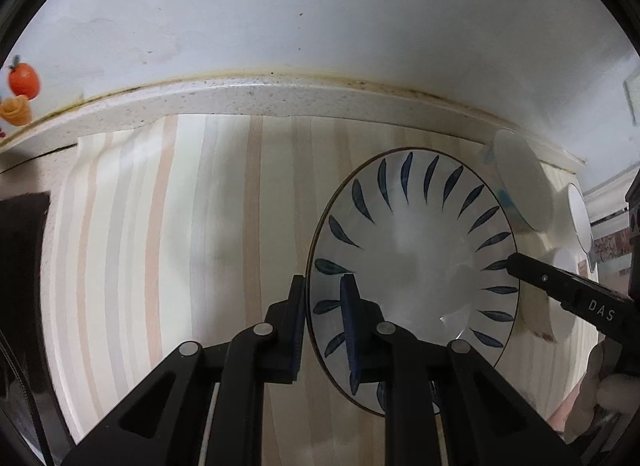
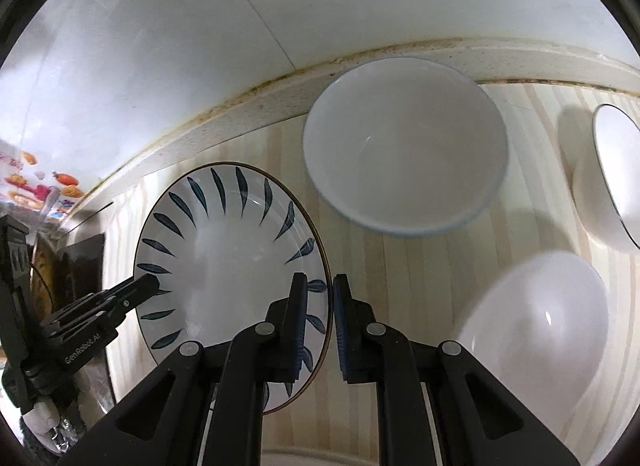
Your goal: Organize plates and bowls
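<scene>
A white plate with blue leaf marks [image 1: 416, 262] lies on the striped mat; it also shows in the right wrist view [image 2: 232, 266]. My left gripper [image 1: 326, 322] straddles the plate's left rim, one finger outside and one inside, nearly closed on it. My right gripper [image 2: 320, 322] straddles the plate's right rim in the same way; it also shows from the side in the left wrist view [image 1: 516, 262]. A large white bowl with a blue rim [image 2: 404, 145] sits behind the plate. A white bowl [image 2: 536, 338] sits at the right front, and another with a dark rim [image 2: 612, 181] at the far right.
The striped mat [image 1: 168, 225] covers a speckled counter [image 1: 240, 95] that ends at a white wall. A dark object [image 1: 24, 234] stands at the mat's left edge. Fruit stickers [image 1: 22, 93] mark the wall at the far left.
</scene>
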`<state>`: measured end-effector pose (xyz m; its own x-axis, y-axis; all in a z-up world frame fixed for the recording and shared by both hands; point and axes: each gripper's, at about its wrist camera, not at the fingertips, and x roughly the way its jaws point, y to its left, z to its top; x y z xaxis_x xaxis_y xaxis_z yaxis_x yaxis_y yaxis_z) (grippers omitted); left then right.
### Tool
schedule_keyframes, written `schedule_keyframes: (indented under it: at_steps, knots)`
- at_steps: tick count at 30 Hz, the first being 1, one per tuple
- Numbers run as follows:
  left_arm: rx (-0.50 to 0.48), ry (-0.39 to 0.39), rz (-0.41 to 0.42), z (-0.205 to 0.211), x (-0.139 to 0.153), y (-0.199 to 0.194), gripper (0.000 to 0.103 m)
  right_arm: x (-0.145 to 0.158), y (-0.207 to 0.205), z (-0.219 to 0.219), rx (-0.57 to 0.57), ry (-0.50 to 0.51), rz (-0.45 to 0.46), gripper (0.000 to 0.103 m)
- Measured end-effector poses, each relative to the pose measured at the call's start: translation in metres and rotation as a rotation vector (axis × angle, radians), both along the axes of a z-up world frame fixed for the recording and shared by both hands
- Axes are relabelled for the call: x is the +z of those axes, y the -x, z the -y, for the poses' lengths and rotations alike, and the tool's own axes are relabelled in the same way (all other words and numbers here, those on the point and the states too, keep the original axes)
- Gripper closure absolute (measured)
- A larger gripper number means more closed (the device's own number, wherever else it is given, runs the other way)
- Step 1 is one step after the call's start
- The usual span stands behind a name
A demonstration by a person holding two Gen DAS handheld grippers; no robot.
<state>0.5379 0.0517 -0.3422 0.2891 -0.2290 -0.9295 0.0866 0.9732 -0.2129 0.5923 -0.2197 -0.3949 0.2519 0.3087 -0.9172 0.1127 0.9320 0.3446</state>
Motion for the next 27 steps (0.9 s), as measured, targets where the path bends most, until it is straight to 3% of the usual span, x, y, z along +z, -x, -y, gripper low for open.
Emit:
schedule_keyframes:
  at_steps: [13,27]
  knots:
    - [0.014,0.006,0.013,0.038,0.034,0.089,0.088,0.047,0.092,0.039,0.087,-0.014,0.027,0.088]
    - [0.033,-0.004,-0.059,0.068,0.014,0.171,0.088,0.031,0.184,0.068,0.167,-0.018,-0.023,0.088]
